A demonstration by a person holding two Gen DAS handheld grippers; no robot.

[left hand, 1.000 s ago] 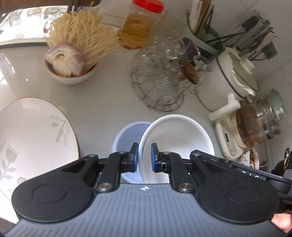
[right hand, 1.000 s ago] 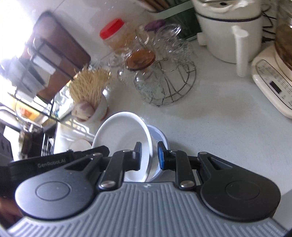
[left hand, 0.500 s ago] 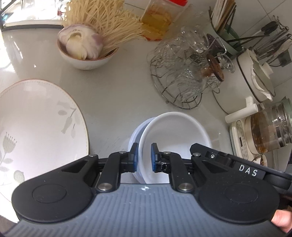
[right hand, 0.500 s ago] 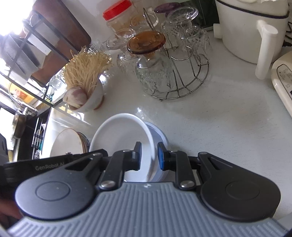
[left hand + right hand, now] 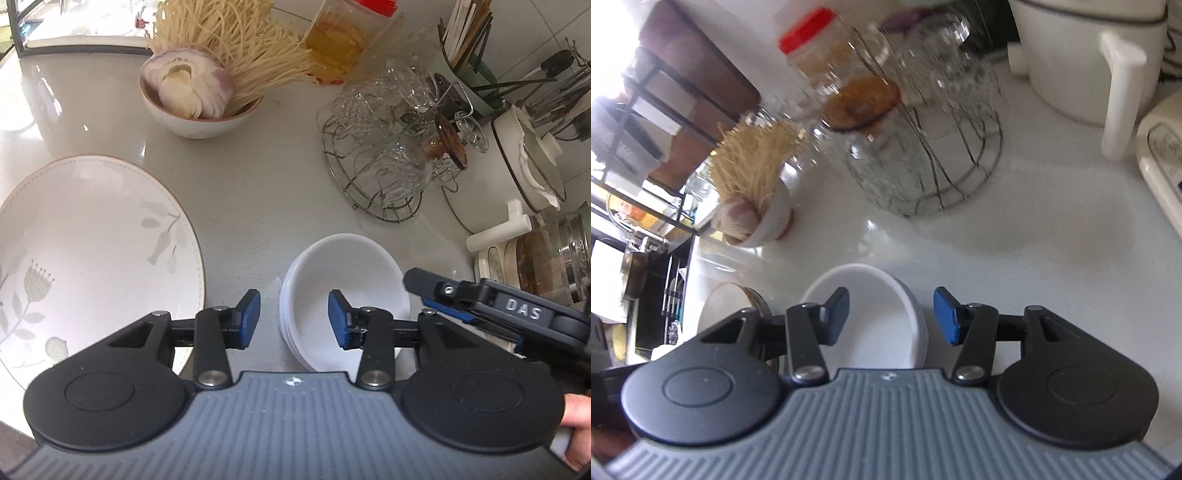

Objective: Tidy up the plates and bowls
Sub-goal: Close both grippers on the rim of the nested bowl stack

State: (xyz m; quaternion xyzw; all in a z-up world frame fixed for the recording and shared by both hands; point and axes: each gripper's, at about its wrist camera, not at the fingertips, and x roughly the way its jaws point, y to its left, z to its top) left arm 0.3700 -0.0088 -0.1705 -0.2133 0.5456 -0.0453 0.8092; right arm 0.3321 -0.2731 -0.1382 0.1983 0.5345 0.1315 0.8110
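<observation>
The stacked white bowls [image 5: 345, 295] sit on the desk [image 5: 258, 206], just right of the large flowered plate [image 5: 92, 251]. Both the left tongs [image 5: 293, 319] and the right tongs [image 5: 891, 320] are opening, pads astride opposite rims, gripping nothing.

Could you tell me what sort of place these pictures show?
Most likely a home kitchen counter: a round wire rack of upturned glass cups, a white lidded cooking pot and a green holder of chopsticks.
</observation>
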